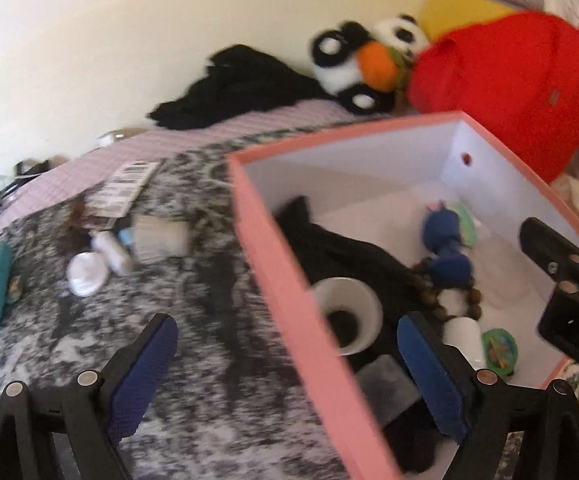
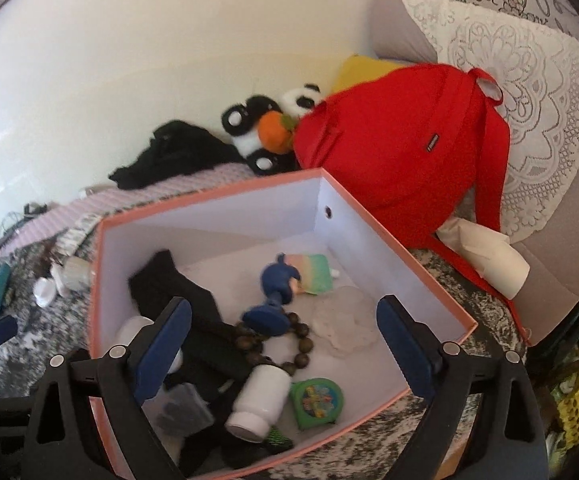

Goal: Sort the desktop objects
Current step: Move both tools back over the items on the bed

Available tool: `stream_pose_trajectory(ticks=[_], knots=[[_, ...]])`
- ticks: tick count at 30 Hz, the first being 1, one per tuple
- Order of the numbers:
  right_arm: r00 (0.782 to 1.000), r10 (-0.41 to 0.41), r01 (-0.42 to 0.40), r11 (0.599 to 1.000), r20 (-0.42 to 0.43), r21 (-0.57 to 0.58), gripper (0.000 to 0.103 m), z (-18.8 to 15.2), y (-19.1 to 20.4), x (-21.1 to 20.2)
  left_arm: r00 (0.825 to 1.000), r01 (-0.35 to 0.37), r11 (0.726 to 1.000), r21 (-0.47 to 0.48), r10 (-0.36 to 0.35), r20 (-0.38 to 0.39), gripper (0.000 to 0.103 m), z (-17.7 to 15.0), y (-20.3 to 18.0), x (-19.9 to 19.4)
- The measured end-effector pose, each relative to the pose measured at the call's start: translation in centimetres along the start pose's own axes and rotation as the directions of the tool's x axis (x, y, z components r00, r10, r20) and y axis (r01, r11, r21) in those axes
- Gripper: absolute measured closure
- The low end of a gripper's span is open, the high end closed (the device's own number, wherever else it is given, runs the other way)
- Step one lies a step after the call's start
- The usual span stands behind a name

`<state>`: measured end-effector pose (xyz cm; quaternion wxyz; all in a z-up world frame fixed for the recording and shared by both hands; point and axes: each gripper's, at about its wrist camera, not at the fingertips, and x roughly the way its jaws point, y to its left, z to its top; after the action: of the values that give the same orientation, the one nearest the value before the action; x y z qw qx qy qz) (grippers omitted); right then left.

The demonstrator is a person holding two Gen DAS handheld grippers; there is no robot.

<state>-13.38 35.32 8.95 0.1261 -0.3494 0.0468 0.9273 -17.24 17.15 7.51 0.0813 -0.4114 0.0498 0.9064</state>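
Box (image 2: 225,192) sits on the patterned cloth (image 1: 209,360), already holding a bottle (image 2: 259,402), beads (image 2: 297,344), blue toy (image 2: 277,296) and more. Left on the cloth: a small pile (image 1: 129,244). Both grippers, left (image 1: 287,364) and right (image 2: 283,344), hang empty with jaws apart.

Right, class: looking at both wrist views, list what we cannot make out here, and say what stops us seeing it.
- Small items left of the box, left view: motion blur; identity unclear.
- Black cloth in the box, right view: partly hidden by the right gripper finger.
- Grey case, right view: contents too dark.
- Backpack label, both views: too small to read.
- Left gripper, right view: only one fingertip shows at the left edge.
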Motion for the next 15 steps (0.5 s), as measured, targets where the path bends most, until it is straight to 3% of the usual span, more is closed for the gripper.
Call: stream_pose_trajectory(ticks=[9,15], knots=[[0.993,0.105,-0.104,0.994,0.057,-0.014,0.006,0.1,7.0,-2.2,0.994,-0.109,0.979,-0.170,0.111,0.007,0.010,-2.0,10.9,-3.0],[0.980,0.189,-0.186,0.981,0.055,-0.063,0.005,-1.0,13.6,-3.2,0.978,-0.205,0.934,-0.292,0.207,-0.026,0.010,-5.0,19.4,-4.8]])
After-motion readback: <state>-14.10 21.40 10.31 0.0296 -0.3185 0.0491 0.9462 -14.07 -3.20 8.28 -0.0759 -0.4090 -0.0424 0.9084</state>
